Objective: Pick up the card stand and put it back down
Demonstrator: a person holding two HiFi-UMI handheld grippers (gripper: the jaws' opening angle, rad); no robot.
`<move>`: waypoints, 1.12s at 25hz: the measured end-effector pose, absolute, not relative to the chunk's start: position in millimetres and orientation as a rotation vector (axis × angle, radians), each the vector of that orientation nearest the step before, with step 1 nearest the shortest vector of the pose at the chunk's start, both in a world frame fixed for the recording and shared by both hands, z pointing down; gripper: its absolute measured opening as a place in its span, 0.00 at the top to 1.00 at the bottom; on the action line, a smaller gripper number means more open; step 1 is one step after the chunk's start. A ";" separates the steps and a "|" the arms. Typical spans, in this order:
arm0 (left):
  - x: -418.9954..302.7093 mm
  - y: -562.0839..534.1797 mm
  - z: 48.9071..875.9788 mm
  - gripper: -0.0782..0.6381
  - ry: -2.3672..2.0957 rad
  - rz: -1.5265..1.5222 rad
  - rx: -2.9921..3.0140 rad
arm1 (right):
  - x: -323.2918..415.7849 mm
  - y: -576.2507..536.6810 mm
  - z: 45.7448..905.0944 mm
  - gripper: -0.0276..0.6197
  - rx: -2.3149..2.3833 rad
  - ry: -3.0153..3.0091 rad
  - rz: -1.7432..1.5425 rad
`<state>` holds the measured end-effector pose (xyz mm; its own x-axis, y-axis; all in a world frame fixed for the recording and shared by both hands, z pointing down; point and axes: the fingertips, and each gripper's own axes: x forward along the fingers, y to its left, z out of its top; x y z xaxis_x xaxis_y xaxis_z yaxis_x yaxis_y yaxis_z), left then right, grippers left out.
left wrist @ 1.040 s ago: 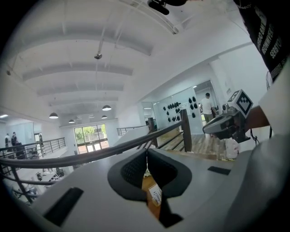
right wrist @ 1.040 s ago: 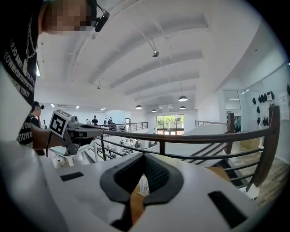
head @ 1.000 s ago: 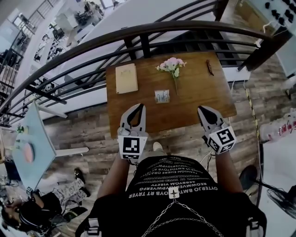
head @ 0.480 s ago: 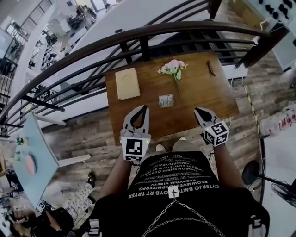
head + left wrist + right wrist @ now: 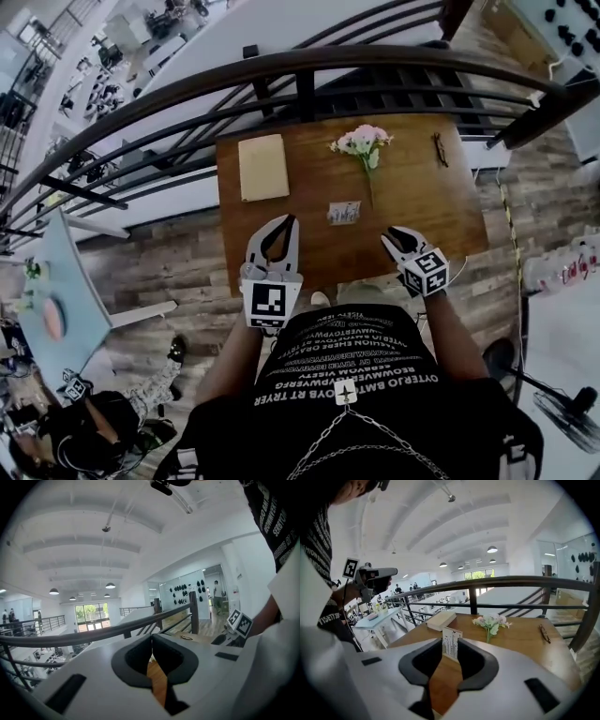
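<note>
The card stand [image 5: 344, 213], a small white printed card, stands upright in the middle of the wooden table [image 5: 412, 197]. My right gripper [image 5: 390, 236] hovers over the table's near edge, a little right of the stand and apart from it. In the right gripper view the card stand [image 5: 452, 637] shows ahead through the gap of my right gripper [image 5: 449, 641]. Its jaws have just been opening and nothing is between them. My left gripper [image 5: 286, 223] is at the near edge left of the stand, and in the left gripper view the left gripper [image 5: 151, 637] has its tips touching, empty.
A tan book [image 5: 262, 167] lies at the table's far left, a pink flower sprig [image 5: 364, 141] behind the stand, glasses [image 5: 439, 148] at far right. A dark metal railing [image 5: 375, 61] runs along the far side. A light blue table [image 5: 66, 281] stands lower left.
My right gripper has come down and leftward toward the card stand. My left gripper has shifted slightly along the near edge. The card stand has not moved.
</note>
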<state>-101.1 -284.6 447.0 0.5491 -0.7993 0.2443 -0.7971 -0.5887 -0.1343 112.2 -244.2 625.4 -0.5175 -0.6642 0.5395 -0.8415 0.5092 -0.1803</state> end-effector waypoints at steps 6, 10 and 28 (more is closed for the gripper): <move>-98.5 -310.4 453.8 0.85 1.471 -0.493 -2.748 | 97.6 -274.8 661.3 0.72 1.076 -2.361 0.683; -89.2 -324.8 460.1 0.85 1.474 -0.523 -2.749 | 92.7 -291.9 690.6 0.70 0.994 -2.340 0.712; -76.7 -345.9 500.9 0.85 1.563 -0.745 -2.755 | 62.2 -331.5 789.8 0.65 0.745 -2.274 0.778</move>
